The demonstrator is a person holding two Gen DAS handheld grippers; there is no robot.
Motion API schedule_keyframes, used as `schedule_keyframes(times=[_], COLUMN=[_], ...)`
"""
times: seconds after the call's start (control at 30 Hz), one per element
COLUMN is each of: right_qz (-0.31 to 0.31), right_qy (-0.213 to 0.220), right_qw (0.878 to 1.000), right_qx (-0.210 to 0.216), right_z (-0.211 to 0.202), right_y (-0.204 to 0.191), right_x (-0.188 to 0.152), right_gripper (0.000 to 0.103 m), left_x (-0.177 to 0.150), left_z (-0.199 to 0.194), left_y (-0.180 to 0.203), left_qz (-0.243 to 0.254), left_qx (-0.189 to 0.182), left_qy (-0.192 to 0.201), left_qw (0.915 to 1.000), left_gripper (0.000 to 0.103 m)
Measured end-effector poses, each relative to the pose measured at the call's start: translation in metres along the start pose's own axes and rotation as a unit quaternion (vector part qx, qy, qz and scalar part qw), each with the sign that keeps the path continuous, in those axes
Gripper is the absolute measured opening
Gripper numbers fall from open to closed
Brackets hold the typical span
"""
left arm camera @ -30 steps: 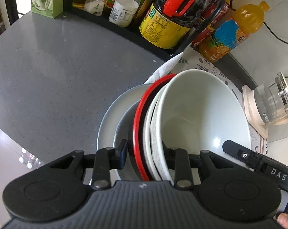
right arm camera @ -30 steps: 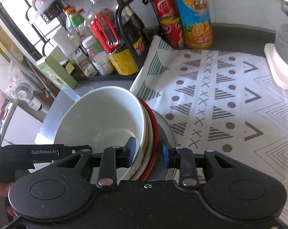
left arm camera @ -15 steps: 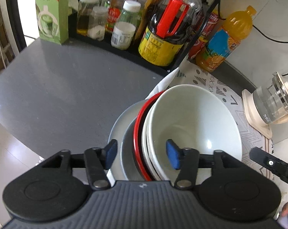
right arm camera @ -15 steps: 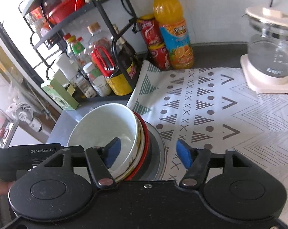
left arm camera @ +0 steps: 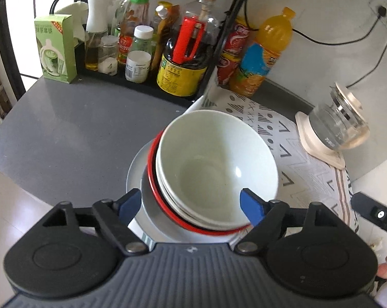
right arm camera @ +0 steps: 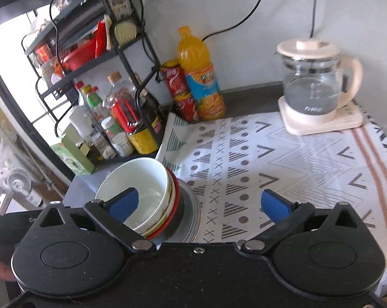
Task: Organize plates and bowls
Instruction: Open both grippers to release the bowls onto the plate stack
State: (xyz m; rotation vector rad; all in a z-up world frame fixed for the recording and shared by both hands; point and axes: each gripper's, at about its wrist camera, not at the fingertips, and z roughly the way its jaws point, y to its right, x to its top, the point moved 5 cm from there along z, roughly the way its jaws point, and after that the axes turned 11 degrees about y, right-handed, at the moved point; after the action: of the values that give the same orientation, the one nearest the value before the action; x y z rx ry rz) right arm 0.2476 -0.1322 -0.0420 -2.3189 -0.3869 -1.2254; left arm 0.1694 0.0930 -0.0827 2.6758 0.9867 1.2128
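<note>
A stack of nested bowls [left arm camera: 216, 169], white ones inside a red-rimmed one and a grey one, rests on a pale plate [left arm camera: 134, 177] at the edge of the grey worktop [left arm camera: 65, 133], just beside a patterned cloth [right arm camera: 283, 169] that carries a glass kettle [right arm camera: 316, 87]. The left tongs [left arm camera: 189, 202] hover over the stack with blue pads spreading on either side of it, gripping nothing. The right tongs [right arm camera: 198, 202] are likewise opening wide and empty, one pad above the top bowl, the other over the cloth.
</note>
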Motion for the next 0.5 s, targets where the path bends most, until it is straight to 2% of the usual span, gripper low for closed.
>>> schedule_keyframes(times=[0.2,0.33,0.43,0.5], right_qz=[0.005,0.007,-0.007,-0.009], right_qy=[0.03,0.047,0.076,0.085], right_qw=[0.999,0.997,0.995,0.993], right_qx=[-0.031,-0.063,-0.07,-0.082], right_z=[-0.025,-0.037,-0.046,-0.049], right_y=[0.006,0.011,0.009,0.008], right_x=[0.001,-0.001,-0.003,-0.005], right_gripper=[0.103,0.103,0.103,0.103], left_x=[0.0,0.002,0.003,0.003], left_z=[-0.023,-0.031,-0.035,-0.037], left_y=[0.014,0.017,0.019,0.019], left_qz=[0.028,0.035,0.045,0.05], left_qx=[-0.02,-0.032,-0.041,-0.049], left_qy=[0.022,0.032,0.038,0.04], left_qw=[0.9992,0.9983,0.9974,0.9967], left_gripper=[0.094,0.097,0.103,0.103])
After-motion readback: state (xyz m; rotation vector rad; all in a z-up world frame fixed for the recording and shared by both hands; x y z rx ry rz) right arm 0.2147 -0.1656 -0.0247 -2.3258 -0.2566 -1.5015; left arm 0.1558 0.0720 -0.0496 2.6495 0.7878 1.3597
